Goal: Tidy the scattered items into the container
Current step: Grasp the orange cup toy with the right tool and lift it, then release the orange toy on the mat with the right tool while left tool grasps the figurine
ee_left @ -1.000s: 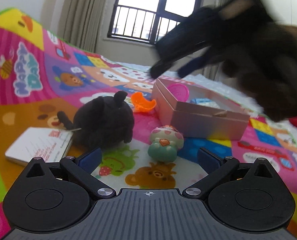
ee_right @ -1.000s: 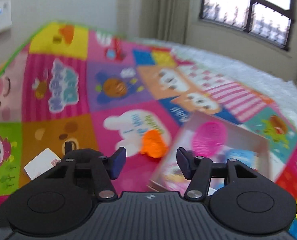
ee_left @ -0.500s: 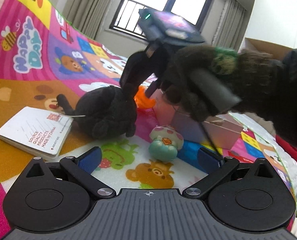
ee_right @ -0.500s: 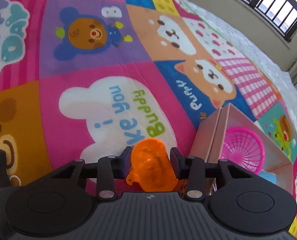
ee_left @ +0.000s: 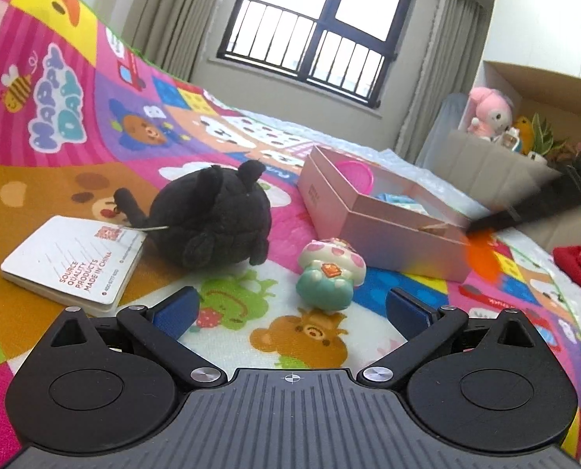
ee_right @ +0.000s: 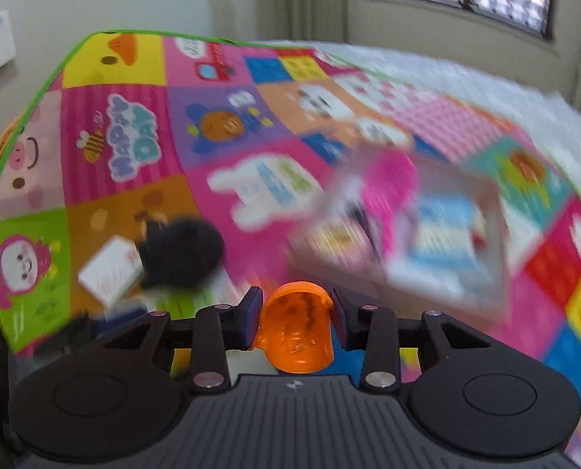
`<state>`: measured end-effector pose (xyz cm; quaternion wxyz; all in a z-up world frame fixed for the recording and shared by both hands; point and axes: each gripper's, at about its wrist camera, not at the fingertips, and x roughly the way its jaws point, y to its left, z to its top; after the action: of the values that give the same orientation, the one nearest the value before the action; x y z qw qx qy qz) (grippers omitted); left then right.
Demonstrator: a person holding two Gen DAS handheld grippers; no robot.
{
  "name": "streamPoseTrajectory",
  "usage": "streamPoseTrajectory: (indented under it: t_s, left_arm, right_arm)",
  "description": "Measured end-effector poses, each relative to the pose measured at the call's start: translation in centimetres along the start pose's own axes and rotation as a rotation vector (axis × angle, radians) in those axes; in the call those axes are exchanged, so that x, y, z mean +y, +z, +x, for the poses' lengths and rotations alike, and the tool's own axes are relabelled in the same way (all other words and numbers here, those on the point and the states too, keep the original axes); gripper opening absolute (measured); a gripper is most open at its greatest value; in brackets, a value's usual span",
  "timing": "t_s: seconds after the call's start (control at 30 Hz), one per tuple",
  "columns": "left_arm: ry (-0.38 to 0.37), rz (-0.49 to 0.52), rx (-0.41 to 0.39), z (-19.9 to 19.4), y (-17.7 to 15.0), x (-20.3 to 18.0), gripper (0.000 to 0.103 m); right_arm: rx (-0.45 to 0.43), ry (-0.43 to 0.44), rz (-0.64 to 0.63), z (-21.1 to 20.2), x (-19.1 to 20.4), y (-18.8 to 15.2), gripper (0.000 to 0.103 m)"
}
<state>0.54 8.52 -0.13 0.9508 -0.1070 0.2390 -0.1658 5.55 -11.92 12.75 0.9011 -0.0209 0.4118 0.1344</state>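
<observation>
Now your right hand-held gripper (ee_right: 295, 322) is clamped on the orange cup (ee_right: 296, 332), with a blue pad pressed against each side of it and the open mouth of the cup facing away from the camera. It hangs above the play mat (ee_right: 126, 148), lifted clear of the surface, and the view from that wrist is smeared by motion. Ahead of it and to the right sits the pink box (ee_right: 482, 273), open at the top, with a pink basket (ee_right: 392, 187) and a blue-and-white item already inside; the blur hides what that item is.

Your left hand-held gripper (ee_left: 290, 308) hangs low over the mat with its fingers spread wide apart and nothing between them. Just in front of it lies the mushroom toy (ee_left: 329, 273), tipped over on its side. To its left is the black plush toy (ee_left: 212, 222), and touching that, further left, a white booklet (ee_left: 75, 258) lying flat. From this view the pink box (ee_left: 388, 234) stands behind the mushroom toy, with an orange blur near its right corner where the other gripper is.
</observation>
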Motion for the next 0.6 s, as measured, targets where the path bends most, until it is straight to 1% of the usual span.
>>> streamPoseTrajectory:
  t_s: [0.1,0.2,0.23,0.27,0.3,0.33,0.37,0.47,0.5,0.57,0.6]
  left_arm:
    - [0.029,0.019,0.003,0.0,0.0,-0.4,0.103]
    - [0.067,0.070,0.013,0.2,0.1,-1.4,0.103]
    - [0.081,0.097,0.018,0.2,0.1,-1.8,0.103]
    - [0.091,0.125,0.021,0.2,0.1,-2.3,0.103]
    - [0.097,0.155,0.022,0.2,0.1,-2.9,0.103]
    - [0.098,0.183,0.022,0.2,0.1,-3.4,0.103]
    - [0.093,0.205,0.023,0.2,0.2,-3.9,0.103]
    - [0.071,0.229,0.022,0.5,0.9,-5.3,0.103]
    - [0.075,0.229,0.015,0.7,1.2,-5.7,0.103]
    - [0.096,0.228,0.009,1.4,1.9,-6.4,0.102]
    - [0.107,0.229,0.014,1.8,2.1,-6.6,0.099]
  right_arm:
    - [0.000,-0.046,0.038,-0.9,-2.2,-3.8,0.037]
    - [-0.048,-0.114,0.042,-1.3,-3.8,-6.8,0.037]
    - [-0.072,-0.131,0.044,-1.5,-4.2,-7.6,0.042]
    - [-0.098,-0.141,0.053,-1.9,-4.6,-8.4,0.052]
    - [-0.128,-0.143,0.067,-2.3,-5.2,-9.0,0.058]
    - [-0.160,-0.145,0.081,-2.8,-5.6,-9.6,0.070]
    - [-0.196,-0.152,0.094,-3.2,-6.1,-10.2,0.079]
    - [-0.272,-0.209,0.128,-3.7,-7.6,-11.9,0.085]
    - [-0.290,-0.228,0.143,-3.6,-8.1,-12.5,0.085]
    - [-0.318,-0.259,0.175,-3.2,-8.8,-13.8,0.094]
    - [-0.323,-0.263,0.190,-3.0,-9.1,-14.5,0.096]
